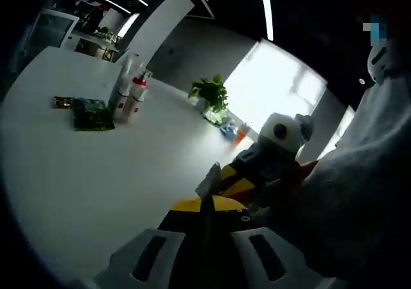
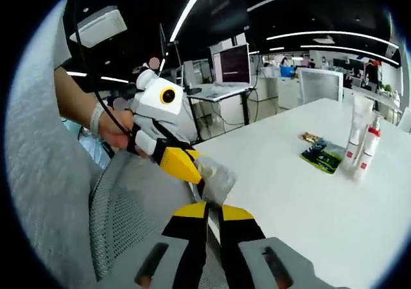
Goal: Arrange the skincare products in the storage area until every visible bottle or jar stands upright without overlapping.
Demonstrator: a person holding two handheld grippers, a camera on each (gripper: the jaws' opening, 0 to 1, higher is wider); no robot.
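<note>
Your left gripper (image 1: 207,207): yellow-tipped jaws together, nothing between them. Right gripper (image 2: 209,212): jaws look closed too, empty, at the near edge of the white table (image 2: 308,199), above a grey mesh chair back (image 2: 128,212). A crumpled clear wrapper (image 2: 215,176) sits at the tips of the two grippers. Far across the table: white tubes and red-capped bottles (image 2: 359,141) upright, touching, next to a flat green sachet (image 2: 321,156). Beyond those, a potted green plant (image 1: 210,95).

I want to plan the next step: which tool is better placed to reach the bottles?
Probably left: the left tool faces the bottles across bare table; the right tool points toward the chair, bottles at its view's edge.
</note>
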